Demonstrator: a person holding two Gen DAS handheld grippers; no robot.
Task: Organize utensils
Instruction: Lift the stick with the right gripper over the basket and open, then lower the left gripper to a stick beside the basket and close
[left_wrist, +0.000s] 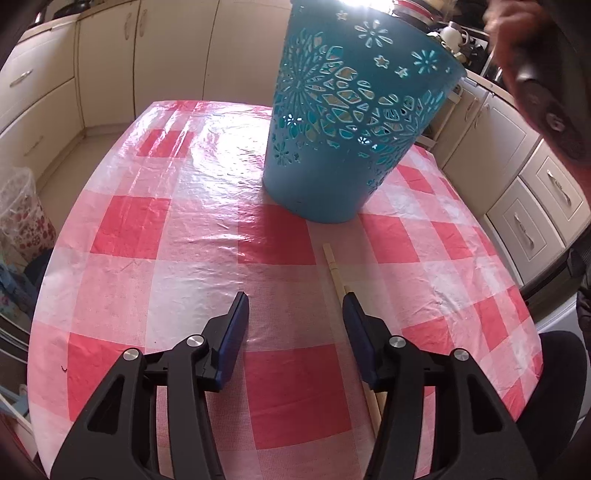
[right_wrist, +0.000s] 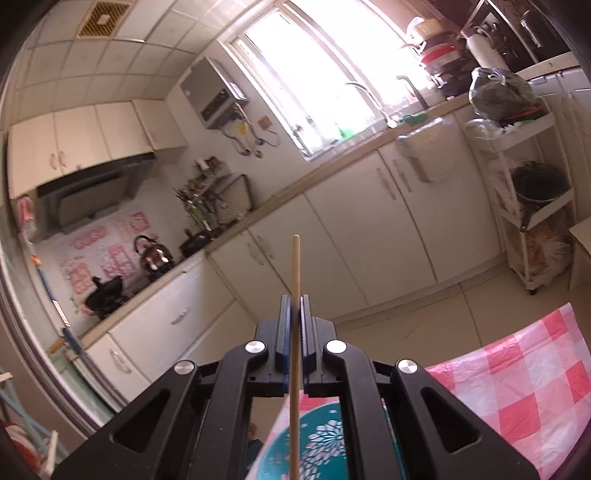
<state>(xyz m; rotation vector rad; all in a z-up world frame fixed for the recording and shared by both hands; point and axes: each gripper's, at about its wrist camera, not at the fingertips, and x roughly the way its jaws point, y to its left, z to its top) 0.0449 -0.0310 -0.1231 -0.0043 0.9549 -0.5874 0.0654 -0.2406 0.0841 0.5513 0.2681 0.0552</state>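
Observation:
A teal perforated basket (left_wrist: 347, 122) stands upright on the red-and-white checked tablecloth (left_wrist: 192, 229). Two wooden chopsticks (left_wrist: 333, 271) lie on the cloth in front of it, running under my left gripper's right-hand finger. My left gripper (left_wrist: 294, 299) hovers over the cloth, open, with only cloth between its blue pads. My right gripper (right_wrist: 294, 298) is raised, shut on a single wooden chopstick (right_wrist: 295, 266) that sticks up past its tips. Below it I see the basket (right_wrist: 325, 439) and a corner of the tablecloth (right_wrist: 524, 373).
Cream kitchen cabinets (left_wrist: 110, 62) surround the table, with drawers (left_wrist: 532, 221) close on the right. A blurred hand (left_wrist: 508, 35) shows at the upper right in the left wrist view. Counter, stove with kettle (right_wrist: 155, 256), window and a shelf rack (right_wrist: 532, 192) fill the right wrist view.

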